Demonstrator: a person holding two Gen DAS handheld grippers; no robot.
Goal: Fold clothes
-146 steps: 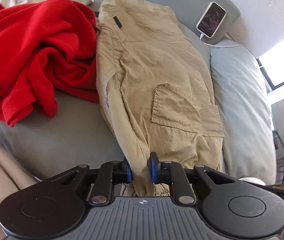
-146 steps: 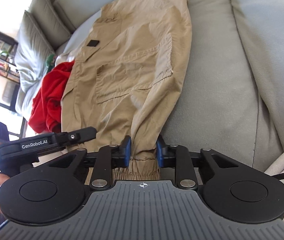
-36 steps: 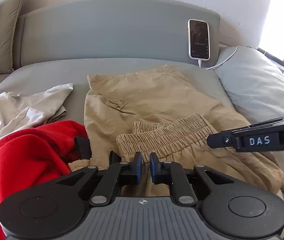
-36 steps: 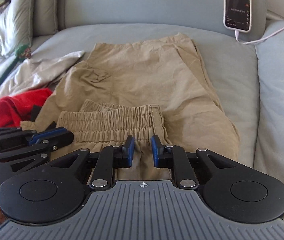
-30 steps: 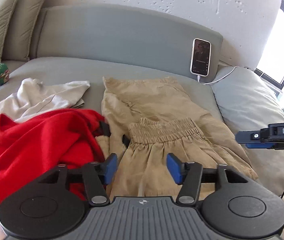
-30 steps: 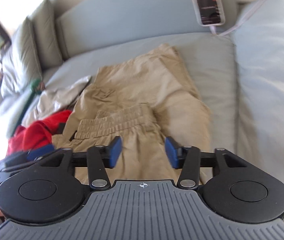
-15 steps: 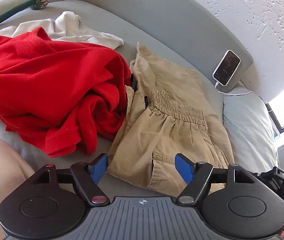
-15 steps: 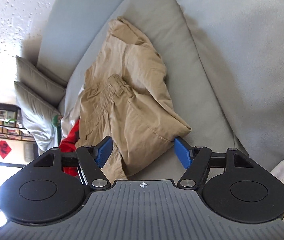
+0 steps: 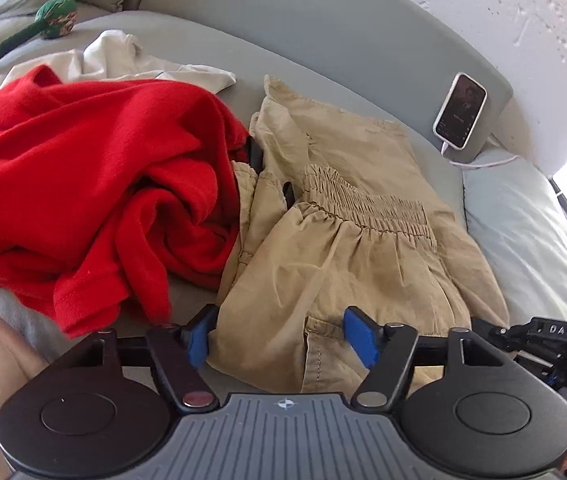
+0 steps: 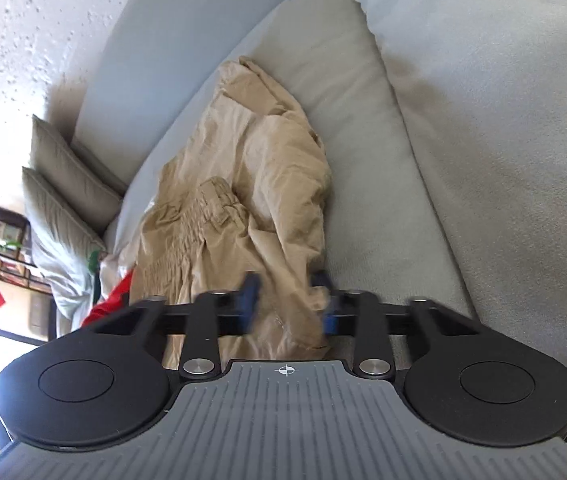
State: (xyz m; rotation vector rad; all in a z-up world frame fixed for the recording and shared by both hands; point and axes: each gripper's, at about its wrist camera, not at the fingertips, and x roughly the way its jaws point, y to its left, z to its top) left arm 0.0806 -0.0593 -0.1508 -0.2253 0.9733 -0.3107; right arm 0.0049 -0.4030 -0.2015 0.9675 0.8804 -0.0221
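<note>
Centrally in the left wrist view, folded khaki trousers (image 9: 363,248) on a grey sofa seat (image 9: 243,60), long axis running from the lower middle of the frame toward the upper right. Doubled over, with the elastic cuffs (image 9: 367,208) lying across the middle of the garment and a cargo pocket at the near fold. Touching the trousers' left edge, a crumpled red garment (image 9: 95,184); behind that, at upper left, a white garment (image 9: 123,60). Propped against the sofa back at upper right, a phone (image 9: 460,111) on a white cable.

Left gripper (image 9: 279,336) spread wide at the bottom of the frame, blue pads either side of the near folded edge, clamping nothing; cloth between them, contact with either pad not clear. Right gripper (image 10: 287,300) blurred in its own view, jaws part-way apart around the near corner of the trousers (image 10: 251,184), fabric bunched between the pads; firm pinch or not, impossible to tell. Same gripper (image 9: 543,344) visible at the lower right edge of the left wrist view, beside the trousers.
</note>
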